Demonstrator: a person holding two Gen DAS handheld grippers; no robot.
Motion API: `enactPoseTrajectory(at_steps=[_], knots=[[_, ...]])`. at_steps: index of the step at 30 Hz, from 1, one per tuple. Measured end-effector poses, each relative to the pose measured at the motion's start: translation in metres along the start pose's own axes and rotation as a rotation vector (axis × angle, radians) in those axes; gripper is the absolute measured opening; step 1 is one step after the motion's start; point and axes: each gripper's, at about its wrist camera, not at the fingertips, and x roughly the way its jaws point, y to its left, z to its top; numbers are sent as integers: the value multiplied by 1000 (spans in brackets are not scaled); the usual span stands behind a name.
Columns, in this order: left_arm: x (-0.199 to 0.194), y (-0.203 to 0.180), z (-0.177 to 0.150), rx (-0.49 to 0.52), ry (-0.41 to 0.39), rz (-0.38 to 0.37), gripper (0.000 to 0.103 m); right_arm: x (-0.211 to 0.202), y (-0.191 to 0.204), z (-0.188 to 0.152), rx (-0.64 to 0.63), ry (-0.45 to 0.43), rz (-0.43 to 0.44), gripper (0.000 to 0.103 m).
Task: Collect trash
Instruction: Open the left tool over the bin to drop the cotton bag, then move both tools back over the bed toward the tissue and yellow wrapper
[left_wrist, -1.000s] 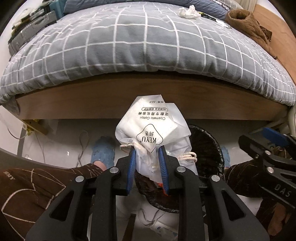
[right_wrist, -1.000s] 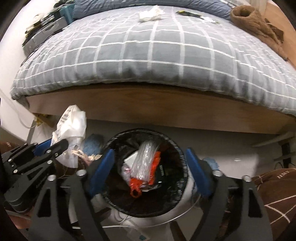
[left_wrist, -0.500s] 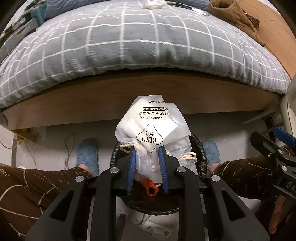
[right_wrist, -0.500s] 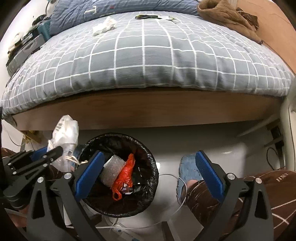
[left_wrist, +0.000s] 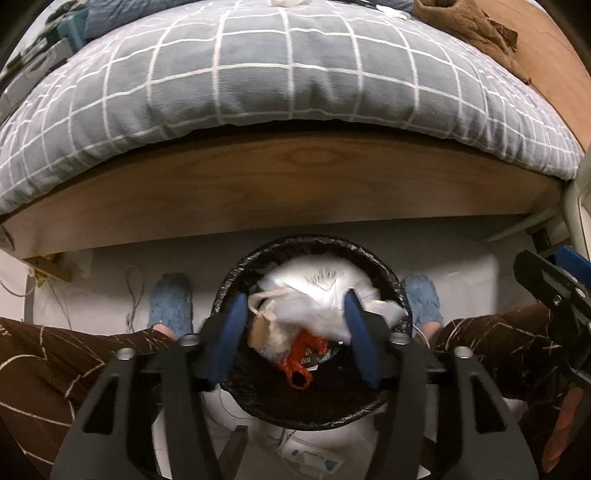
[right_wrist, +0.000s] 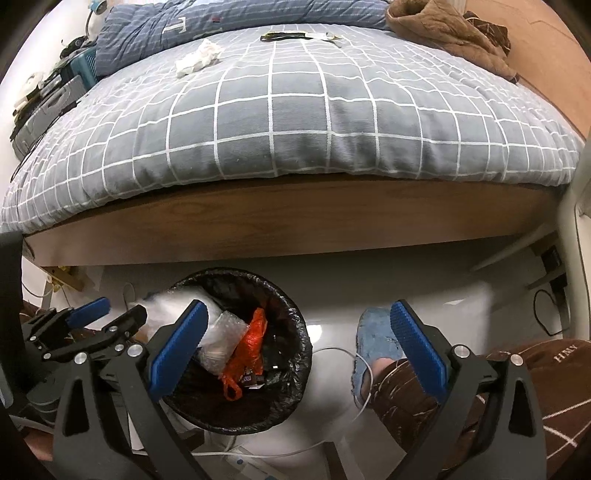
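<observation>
The left claw (left_wrist: 293, 332) has just been opening above the bin (left_wrist: 380, 406); its jaws stand apart, and the white bag (left_wrist: 314, 295), blurred, lies between them atop the bin's trash. The right claw (right_wrist: 295, 349), spread wide and empty, hangs beside the bin.

We see the left gripper (left_wrist: 293, 332): black angular frame with triangular cutouts, silver screw heads at the pivots, blue pads (left_wrist: 227, 338) on the fingers. The right gripper (right_wrist: 295, 347) has the same build, its blue pads (right_wrist: 417, 349) ribbed. We see dark brown trousers (left_wrist: 55, 363) with thin pale line pattern and white lettering near one knee, and fuzzy blue slippers (left_wrist: 170, 304) on both feet.
</observation>
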Motion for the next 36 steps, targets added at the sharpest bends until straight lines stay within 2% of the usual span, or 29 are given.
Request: enactPoseTrajectory(at_steps=[4,8,9,26,36], knots=[[-5,8,3,-22,-22,18,76,-4,2,1,-2,-7,0,95],[-21,11,5,-39,-65,34,95,-16,2,5,-6,-26,-2,95],[-25,11,5,-42,-79,37,97,-17,2,6,-4,-29,-1,95],[-103,21,41,-77,-191,47,97,-75,7,47,-36,-154,-3,95],[-127,24,85,-74,-236,63,97,-87,6,88,-68,-213,-21,95]])
